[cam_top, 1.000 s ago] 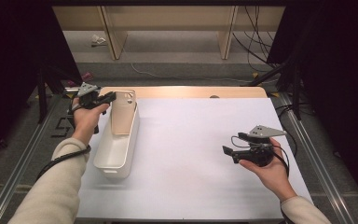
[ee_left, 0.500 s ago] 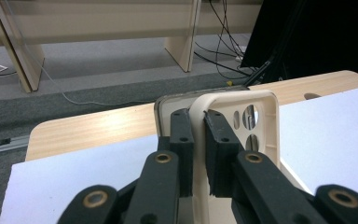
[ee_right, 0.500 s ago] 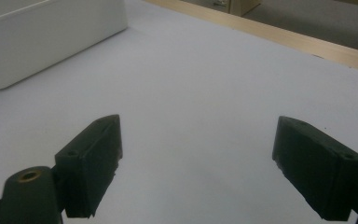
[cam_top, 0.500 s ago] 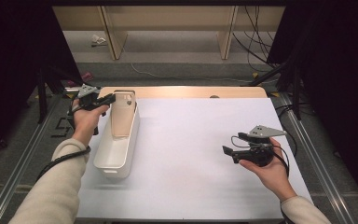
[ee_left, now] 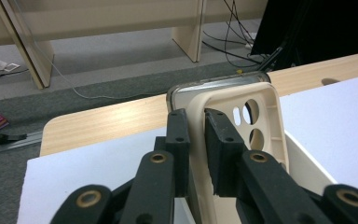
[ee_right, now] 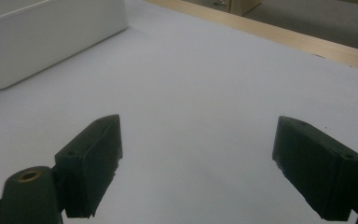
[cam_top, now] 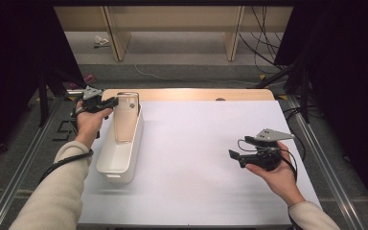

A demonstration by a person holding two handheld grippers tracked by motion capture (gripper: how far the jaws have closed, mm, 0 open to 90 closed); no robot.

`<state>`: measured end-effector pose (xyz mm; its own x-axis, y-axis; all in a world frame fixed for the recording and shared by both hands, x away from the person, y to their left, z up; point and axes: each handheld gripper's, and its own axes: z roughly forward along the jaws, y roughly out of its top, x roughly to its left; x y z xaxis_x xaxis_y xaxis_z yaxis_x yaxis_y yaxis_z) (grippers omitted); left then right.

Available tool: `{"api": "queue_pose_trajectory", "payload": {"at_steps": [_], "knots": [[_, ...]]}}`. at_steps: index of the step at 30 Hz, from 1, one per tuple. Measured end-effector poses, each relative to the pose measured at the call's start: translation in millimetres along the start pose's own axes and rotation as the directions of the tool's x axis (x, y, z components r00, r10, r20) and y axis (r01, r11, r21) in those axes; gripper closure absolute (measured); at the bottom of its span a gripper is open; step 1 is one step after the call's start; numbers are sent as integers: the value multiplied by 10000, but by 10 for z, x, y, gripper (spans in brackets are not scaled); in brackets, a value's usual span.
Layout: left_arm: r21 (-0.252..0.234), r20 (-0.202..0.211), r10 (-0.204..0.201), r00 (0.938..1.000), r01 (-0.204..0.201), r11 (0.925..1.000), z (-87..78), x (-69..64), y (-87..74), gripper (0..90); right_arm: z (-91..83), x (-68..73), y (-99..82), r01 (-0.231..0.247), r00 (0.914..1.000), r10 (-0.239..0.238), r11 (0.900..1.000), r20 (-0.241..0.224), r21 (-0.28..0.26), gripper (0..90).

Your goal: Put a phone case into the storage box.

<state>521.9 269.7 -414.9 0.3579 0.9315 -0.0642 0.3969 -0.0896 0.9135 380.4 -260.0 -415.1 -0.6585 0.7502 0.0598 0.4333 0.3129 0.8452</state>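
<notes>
Nothing has shifted since before, though my left gripper (ee_left: 193, 140), jaws just easing apart, straddles the phone case's (ee_left: 242, 112) edge, propped in the white bin (cam_top: 120, 158); my right gripper (ee_right: 198, 163) gapes empty.

Left tool (cam_top: 109, 102) nearly closed (right tool (cam_top: 234, 155) agape)

The phone case (ee_left: 233, 105) looks like matt cream plastic with a shiny metallic rim. The bin (cam_top: 120, 153) is smooth white plastic. The counter (cam_top: 196, 94) shows pale wood under a matt white sheet (cam_top: 196, 153).
</notes>
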Motion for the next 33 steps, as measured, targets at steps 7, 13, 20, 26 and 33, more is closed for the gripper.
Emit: {"api": "queue_pose_trajectory", "payload": {"at_steps": [7,13,20,26,33], "knots": [[253,-224,-34,9997,40,9997,44,11,-25,769,2,0,0,2,10000,-2,10000,-22,-1,165],[490,-439,88,9990,-66,9988,71,1,-25,732,3,0,-1,-15,10000,15,10000,-68,-3,165],[761,-713,-383,9967,437,9961,80,-24,-11,589,4,4,-1,-23,10000,23,10000,-84,-5,165],[1060,-577,-373,9976,433,9934,44,-36,11,430,11,7,-2,-14,10000,14,10000,-94,21,164],[1370,-767,57,9970,49,9906,-57,-77,83,250,14,5,-3,-30,9999,31,10000,-106,35,164]]}}
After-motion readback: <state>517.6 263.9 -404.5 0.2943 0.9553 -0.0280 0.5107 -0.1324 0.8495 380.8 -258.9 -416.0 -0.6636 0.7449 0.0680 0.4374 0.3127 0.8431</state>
